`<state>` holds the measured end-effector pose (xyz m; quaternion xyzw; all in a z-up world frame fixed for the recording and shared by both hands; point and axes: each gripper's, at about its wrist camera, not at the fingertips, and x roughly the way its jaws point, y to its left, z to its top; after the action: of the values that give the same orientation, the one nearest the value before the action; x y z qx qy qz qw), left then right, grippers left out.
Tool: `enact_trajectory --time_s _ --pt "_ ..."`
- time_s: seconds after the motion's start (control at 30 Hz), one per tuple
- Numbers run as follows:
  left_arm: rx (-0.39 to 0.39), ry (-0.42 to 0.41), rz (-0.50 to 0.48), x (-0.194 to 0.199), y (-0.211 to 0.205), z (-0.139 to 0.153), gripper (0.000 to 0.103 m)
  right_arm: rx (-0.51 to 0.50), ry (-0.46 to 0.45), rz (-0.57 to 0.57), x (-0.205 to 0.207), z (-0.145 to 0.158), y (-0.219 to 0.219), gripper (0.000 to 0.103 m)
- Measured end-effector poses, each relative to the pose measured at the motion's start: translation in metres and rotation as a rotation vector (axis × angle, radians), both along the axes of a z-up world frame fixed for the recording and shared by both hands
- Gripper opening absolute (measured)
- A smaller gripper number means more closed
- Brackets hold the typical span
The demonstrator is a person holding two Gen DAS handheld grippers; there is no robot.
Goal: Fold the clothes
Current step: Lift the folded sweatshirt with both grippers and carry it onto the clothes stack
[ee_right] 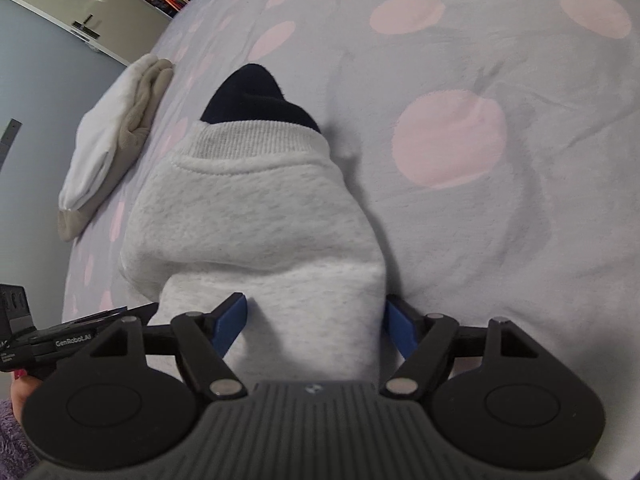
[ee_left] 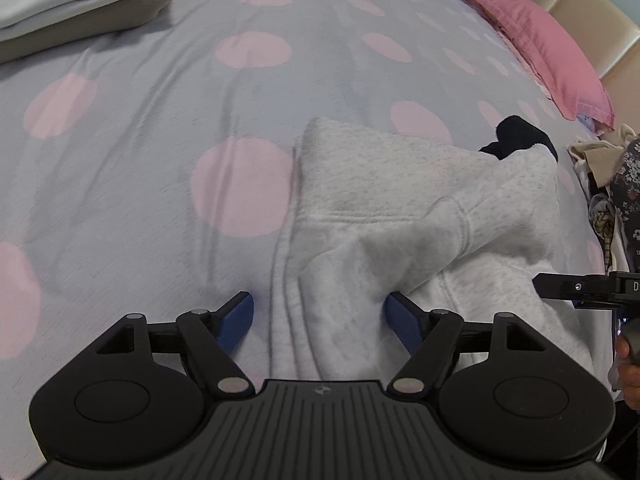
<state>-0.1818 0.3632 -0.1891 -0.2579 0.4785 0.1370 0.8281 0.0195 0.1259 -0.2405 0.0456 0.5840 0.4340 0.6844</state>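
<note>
Two grippers work low over the bed: the left gripper (ee_left: 318,316) and right gripper (ee_right: 316,320) each spread blue fingers around one grey sweatshirt (ee_right: 256,216) lying bunched on the dotted bedspread (ee_left: 120,140); beyond, one dark garment (ee_right: 256,96); farther, one folded pile (ee_right: 112,148); one pink pillow (ee_left: 548,48).
</note>
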Motion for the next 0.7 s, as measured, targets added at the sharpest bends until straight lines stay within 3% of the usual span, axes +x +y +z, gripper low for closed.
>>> enact_trajectory --time_s 0.17,0.23,0.4,0.53,0.7 --pt "0.015 -0.037 -0.019 0.002 -0.007 0.003 0.052 0.027 0.008 -0.013 0.000 -0.005 0.001 0.068" --pt "0.025 -0.048 -0.024 0.002 -0.009 0.005 0.049 0.036 0.013 -0.026 0.001 -0.005 0.000 0.058" --pt "0.031 -0.076 -0.016 -0.001 -0.011 0.013 0.027 0.087 0.049 -0.074 0.006 -0.005 -0.010 0.036" --pt "0.027 -0.112 0.009 -0.008 -0.011 0.025 0.020 0.135 0.044 -0.076 0.003 0.009 -0.014 0.027" --pt "0.019 -0.183 0.036 -0.022 -0.013 0.050 0.017 0.211 0.023 -0.053 -0.005 0.037 -0.020 0.025"
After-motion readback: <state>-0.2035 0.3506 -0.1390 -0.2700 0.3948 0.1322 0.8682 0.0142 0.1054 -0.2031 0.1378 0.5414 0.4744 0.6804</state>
